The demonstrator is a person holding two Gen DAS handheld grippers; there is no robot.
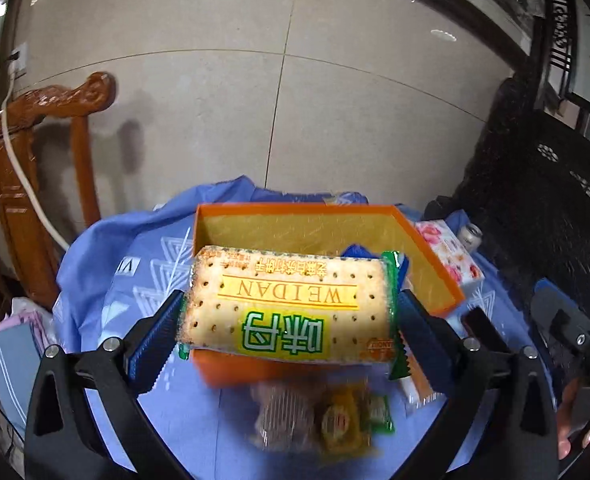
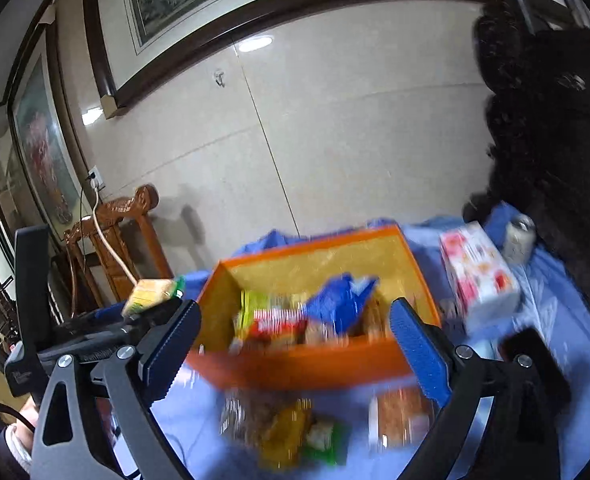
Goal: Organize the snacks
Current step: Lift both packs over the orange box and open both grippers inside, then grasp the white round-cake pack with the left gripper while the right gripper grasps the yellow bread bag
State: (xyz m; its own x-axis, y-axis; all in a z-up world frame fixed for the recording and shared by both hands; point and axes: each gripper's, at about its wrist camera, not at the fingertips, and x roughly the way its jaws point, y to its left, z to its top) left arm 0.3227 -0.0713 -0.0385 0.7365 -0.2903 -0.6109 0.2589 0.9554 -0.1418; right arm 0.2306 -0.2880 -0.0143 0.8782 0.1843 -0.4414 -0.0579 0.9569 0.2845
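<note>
Between the wide-spread pads of the left gripper (image 1: pixel 291 312) a cracker pack (image 1: pixel 291 304) sits over the orange box (image 1: pixel 431 256), apparently at the drop-in step; whether the pads press it is unclear. Next comes clearing away. Only the right wrist view shows snacks already inside, beyond the empty, open right gripper (image 2: pixel 295 344)

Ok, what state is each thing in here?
orange box: open-topped, partly filled with snacks.
cracker packet: gripped, raised over the orange box's near edge.
left gripper: shut on the cracker packet.
right gripper: open, empty.
loose snacks: lying on the blue cloth, outside the orange box.
drink can: upright.
</note>
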